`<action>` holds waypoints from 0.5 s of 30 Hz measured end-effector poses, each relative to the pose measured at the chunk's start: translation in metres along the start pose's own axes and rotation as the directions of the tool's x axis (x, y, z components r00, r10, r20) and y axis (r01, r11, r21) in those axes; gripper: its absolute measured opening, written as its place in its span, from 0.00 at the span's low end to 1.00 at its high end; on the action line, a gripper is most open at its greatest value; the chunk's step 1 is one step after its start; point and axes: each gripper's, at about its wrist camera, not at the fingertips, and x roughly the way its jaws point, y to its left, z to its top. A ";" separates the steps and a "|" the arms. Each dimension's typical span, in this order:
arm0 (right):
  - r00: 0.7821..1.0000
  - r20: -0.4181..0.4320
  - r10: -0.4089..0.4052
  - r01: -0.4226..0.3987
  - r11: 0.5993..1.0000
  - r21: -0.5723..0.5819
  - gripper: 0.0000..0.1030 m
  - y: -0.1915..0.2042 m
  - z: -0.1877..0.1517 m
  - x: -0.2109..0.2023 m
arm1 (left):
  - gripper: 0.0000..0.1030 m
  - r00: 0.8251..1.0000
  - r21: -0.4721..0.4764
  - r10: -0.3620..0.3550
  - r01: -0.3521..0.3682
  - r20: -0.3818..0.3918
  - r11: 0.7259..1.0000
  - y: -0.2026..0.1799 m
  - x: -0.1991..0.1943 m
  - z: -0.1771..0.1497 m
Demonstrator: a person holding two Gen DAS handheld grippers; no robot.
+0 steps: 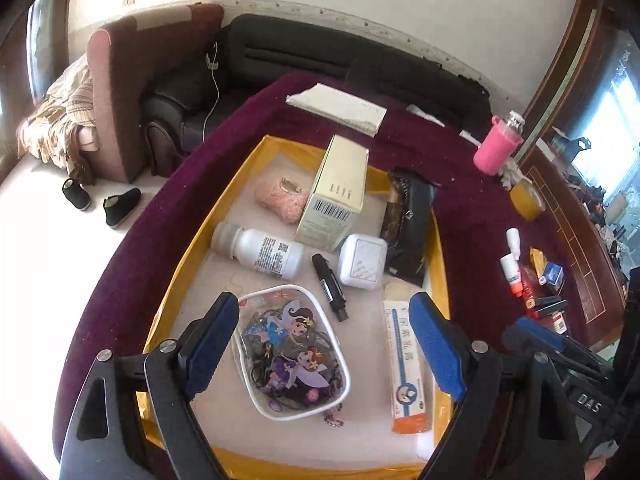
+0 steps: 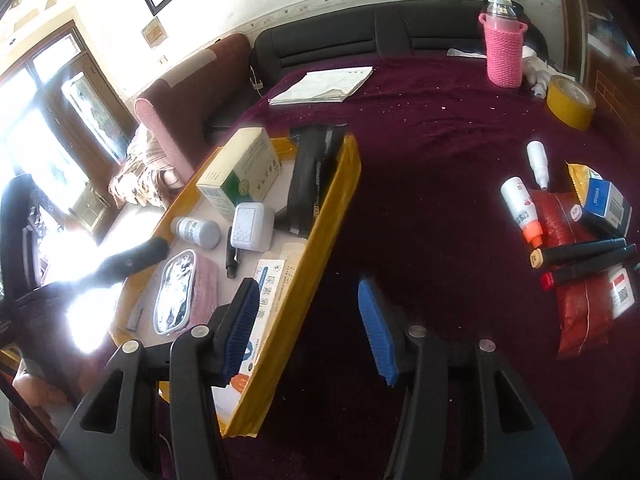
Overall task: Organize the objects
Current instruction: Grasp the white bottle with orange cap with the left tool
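The left gripper [image 1: 322, 340] hangs released over the tray [image 1: 240, 160], its jaws either side of the fairy pouch [image 1: 294, 354] without touching; the right gripper [image 2: 310, 326], also spread and empty, sits over the tray's 3 o'clock rim. Judging by the layout, sorting is midway — markers [image 2: 580, 258] and bottles [image 2: 520, 210] wait at 2 o'clock, so the right one needs to swing there next. Window glare washes out the right view's left side — the pouch is barely readable there.

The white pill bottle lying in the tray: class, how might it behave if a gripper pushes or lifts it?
The white pill bottle lies on its side, so a push would probably roll it. Its smooth round plastic may slip between pads. It looks rigid, unlikely to deform.
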 end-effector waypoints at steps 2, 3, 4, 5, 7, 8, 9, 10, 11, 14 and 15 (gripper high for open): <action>1.000 0.005 0.003 -0.003 1.000 0.019 0.49 -0.008 -0.002 -0.003 | 0.81 0.999 0.005 -0.008 0.008 0.049 1.000 -0.009 -0.019 -0.006; 1.000 0.009 0.006 -0.006 0.999 0.032 0.49 -0.013 -0.003 -0.004 | 0.81 0.997 0.008 -0.018 0.017 0.072 1.000 -0.015 -0.028 -0.010; 1.000 0.012 0.009 -0.010 0.999 0.044 0.49 -0.017 -0.005 -0.007 | 0.81 0.995 0.013 -0.032 0.031 0.090 0.999 -0.021 -0.036 -0.013; 1.000 0.016 0.012 -0.013 0.998 0.053 0.49 -0.022 -0.008 -0.009 | 0.81 0.993 0.018 -0.050 0.048 0.105 0.999 -0.028 -0.042 -0.015; 1.000 0.030 0.009 -0.011 0.998 0.067 0.49 -0.031 -0.014 -0.016 | 0.82 0.987 0.028 -0.092 0.089 0.130 0.996 -0.043 -0.052 -0.022; 0.999 0.035 0.006 -0.008 0.997 0.072 0.49 -0.036 -0.017 -0.019 | 0.82 0.984 0.035 -0.113 0.109 0.135 0.993 -0.051 -0.055 -0.025; 0.999 0.037 0.004 -0.006 0.997 0.079 0.49 -0.041 -0.020 -0.022 | 0.82 0.981 0.043 -0.138 0.133 0.135 0.990 -0.060 -0.057 -0.029; 0.999 0.037 0.004 -0.007 0.996 0.087 0.49 -0.046 -0.023 -0.025 | 0.82 0.978 0.049 -0.157 0.152 0.135 0.987 -0.068 -0.058 -0.033; 0.999 0.036 0.004 -0.008 0.995 0.098 0.49 -0.053 -0.026 -0.028 | 0.83 0.976 0.061 -0.174 0.167 0.132 0.984 -0.075 -0.058 -0.036; 0.999 0.048 -0.011 0.005 0.992 0.128 0.49 -0.075 -0.032 -0.039 | 0.83 0.971 0.100 -0.206 0.194 0.122 0.976 -0.099 -0.057 -0.048; 0.998 0.055 -0.018 0.010 0.990 0.139 0.49 -0.083 -0.032 -0.044 | 0.83 0.970 0.113 -0.211 0.198 0.117 0.974 -0.107 -0.055 -0.052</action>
